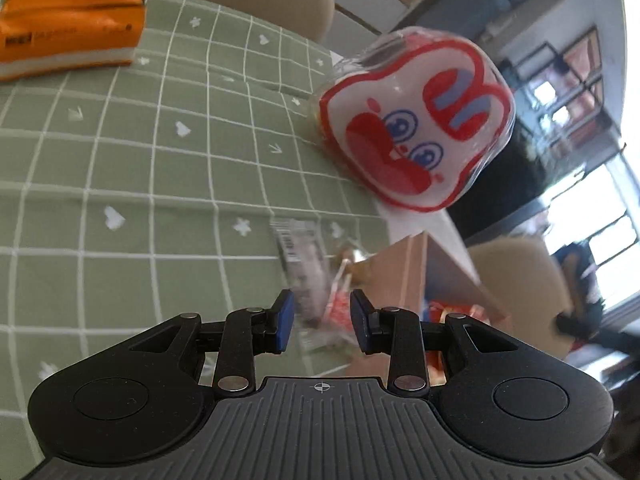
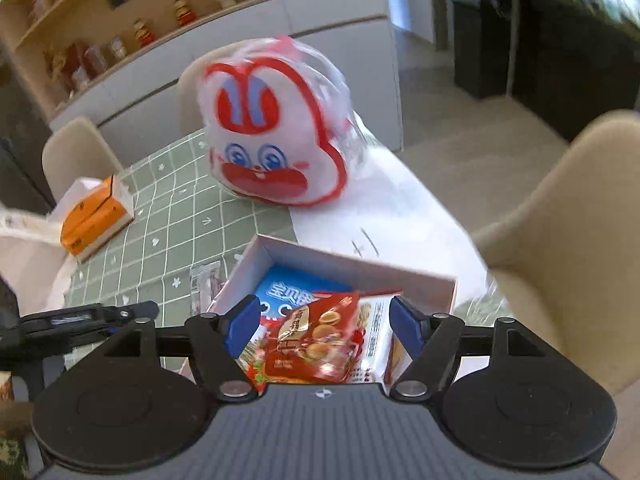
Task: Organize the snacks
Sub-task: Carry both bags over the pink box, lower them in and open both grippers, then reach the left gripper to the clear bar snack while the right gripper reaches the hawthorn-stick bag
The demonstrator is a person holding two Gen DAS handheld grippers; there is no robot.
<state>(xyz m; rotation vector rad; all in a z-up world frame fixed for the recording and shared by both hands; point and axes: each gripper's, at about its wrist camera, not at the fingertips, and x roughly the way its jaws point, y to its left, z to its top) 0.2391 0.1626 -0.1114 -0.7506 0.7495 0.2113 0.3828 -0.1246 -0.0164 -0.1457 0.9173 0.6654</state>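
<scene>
Hovering the right gripper (image 2: 322, 312) over the white box (image 2: 360, 264), keeping its jaws spread wide and gripping nothing: seeing clear gaps on both sides of the red packet (image 2: 316, 340), which is lying face up on top of the other snacks inside the box, beside a blue packet (image 2: 288, 290). Judging that drop as done, or very nearly.

Bringing the left gripper (image 1: 322, 304) down onto the green checked tablecloth (image 1: 120, 160), fingers (image 1: 285, 320) only partly open and holding nothing. Lining up on the clear-wrapped packet (image 1: 304, 264), which is lying flat on the cloth just outside the box's left wall (blurry here, so taking the contents as unreadable).

Reading its long axis as running away from the gripper, leaning a little left, barcode end pointing far. Suiting the approach nicely: pads straddling the narrow width, not the length.

Doing it well probably meaning: opening slightly more before touching down, coming in low so the lower edges slip beside the wrapper, closing near the middle so neither end droops, and avoiding the box wall close on the right. Then lifting clear of the rim before swinging across.

Leaving alone the rabbit-faced bag (image 2: 272, 136) and the orange tissue box (image 1: 68, 20), both standing well clear.
</scene>
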